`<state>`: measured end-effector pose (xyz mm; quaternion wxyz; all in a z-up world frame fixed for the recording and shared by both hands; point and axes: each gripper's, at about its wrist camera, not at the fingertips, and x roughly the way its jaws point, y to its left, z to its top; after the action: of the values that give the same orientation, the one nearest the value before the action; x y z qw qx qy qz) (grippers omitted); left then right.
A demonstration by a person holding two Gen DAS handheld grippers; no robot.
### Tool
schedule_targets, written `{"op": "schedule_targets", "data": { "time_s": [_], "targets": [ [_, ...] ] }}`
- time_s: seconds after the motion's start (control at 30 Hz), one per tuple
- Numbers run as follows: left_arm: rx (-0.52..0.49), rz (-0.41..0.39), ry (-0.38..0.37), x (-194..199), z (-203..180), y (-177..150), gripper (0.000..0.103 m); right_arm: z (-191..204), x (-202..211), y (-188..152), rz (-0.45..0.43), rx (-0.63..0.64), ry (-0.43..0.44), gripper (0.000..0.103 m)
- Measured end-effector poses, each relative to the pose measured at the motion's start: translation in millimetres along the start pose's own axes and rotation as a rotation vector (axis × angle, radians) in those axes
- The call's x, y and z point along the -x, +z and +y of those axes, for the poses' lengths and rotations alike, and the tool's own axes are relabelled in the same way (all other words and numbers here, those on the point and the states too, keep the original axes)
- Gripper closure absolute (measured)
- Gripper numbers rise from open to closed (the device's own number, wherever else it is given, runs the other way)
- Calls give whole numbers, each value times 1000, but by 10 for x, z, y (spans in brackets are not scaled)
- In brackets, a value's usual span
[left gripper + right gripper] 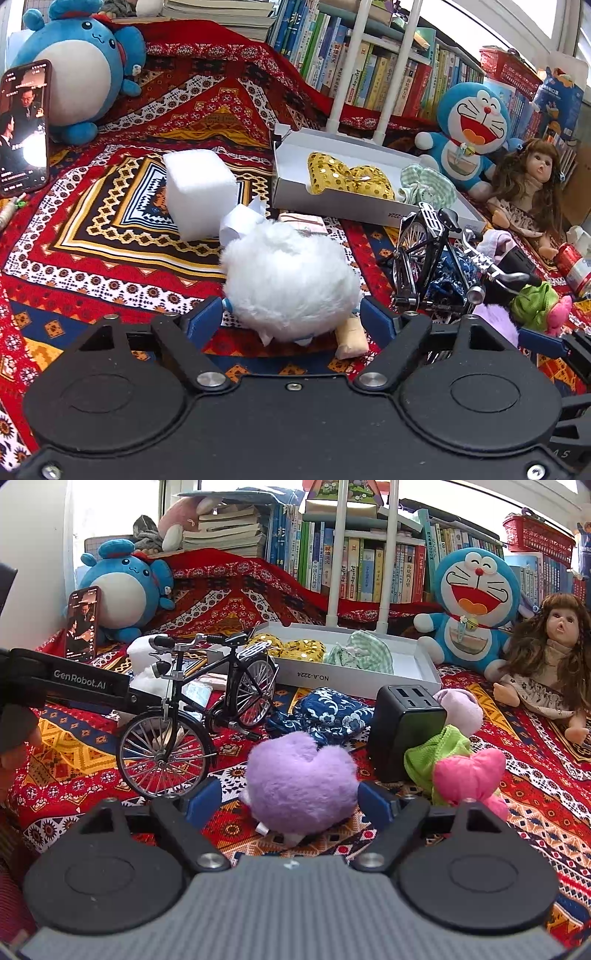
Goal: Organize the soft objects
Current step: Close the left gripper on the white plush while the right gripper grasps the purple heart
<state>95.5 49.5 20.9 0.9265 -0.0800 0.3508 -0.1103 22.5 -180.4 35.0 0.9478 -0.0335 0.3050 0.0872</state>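
Two grabs are underway beside the white tray (417,690). Left gripper (291,314) has its jaws around a white fluffy toy (288,280) on the cloth; right gripper (290,797) brackets a purple plush (299,779). Neither looks squeezed yet; next comes closing, then lifting trayward.

You're working in a home bedroom or playroom: packed bookshelves (369,568) are lining the back, plush toys (476,602) and a doll (546,657) are sitting on a patterned red blanket (110,229).

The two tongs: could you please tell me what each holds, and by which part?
The left tongs straddle the white fluffy plush across its sides; the right tongs straddle the purple heart plush likewise. Whether either is clamped cannot be told.
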Motion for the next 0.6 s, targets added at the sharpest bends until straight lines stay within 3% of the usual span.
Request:
{"op": "schedule_targets", "data": {
  "time_s": [0.23,0.6],
  "targets": [
    [-3,10,13,-73,-33,4,24,-13,-11,-1,-2,-9,-1,17],
    [14,6,19,-55,-5,19,41,-4,-64,0,-6,-2,-20,17]
  ]
}}
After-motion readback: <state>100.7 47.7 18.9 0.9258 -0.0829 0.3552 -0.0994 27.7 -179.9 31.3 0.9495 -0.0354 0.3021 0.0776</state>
